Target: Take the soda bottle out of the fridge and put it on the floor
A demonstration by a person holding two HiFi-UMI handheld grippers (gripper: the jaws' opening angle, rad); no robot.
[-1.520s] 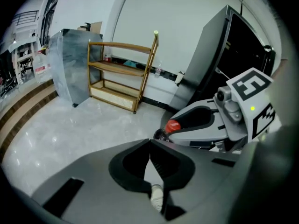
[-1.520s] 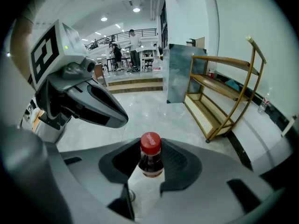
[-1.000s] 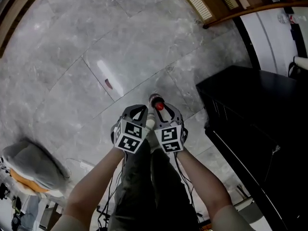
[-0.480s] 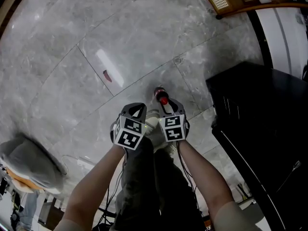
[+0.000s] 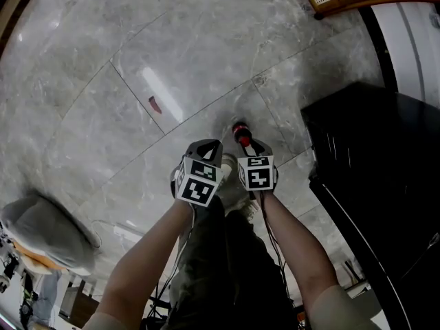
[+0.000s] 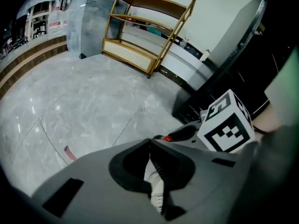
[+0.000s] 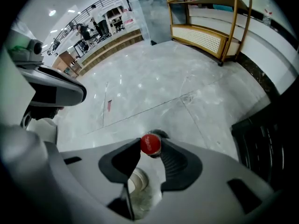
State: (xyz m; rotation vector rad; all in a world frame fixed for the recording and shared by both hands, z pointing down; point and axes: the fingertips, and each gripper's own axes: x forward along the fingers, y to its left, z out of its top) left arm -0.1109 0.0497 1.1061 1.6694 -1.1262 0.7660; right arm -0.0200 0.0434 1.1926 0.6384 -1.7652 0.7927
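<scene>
The soda bottle (image 5: pixel 240 132) shows from above as a red cap on a dark body, over the grey marble floor (image 5: pixel 172 40). My right gripper (image 5: pixel 245 143) is shut on its neck; in the right gripper view the red cap (image 7: pixel 150 144) sits pinched between the two jaw tips. Whether the bottle's base touches the floor is hidden. My left gripper (image 5: pixel 208 147) hangs just left of it, shut and empty, its jaw tips meeting (image 6: pixel 150 142). The left gripper view also catches the red cap (image 6: pixel 168 137) beside the right gripper's marker cube (image 6: pixel 227 127).
A black fridge (image 5: pixel 378 177) stands close at the right. A wooden shelf unit (image 7: pixel 210 27) is further off along the white wall. A small red scrap (image 5: pixel 155 104) lies on the floor. A grey bundle (image 5: pixel 41 232) sits lower left. The person's shoe (image 5: pixel 232 184) is under the grippers.
Both grippers have shifted a little toward the fridge and stand closer together. The right one has kept hold of the bottle; the left stays shut.
</scene>
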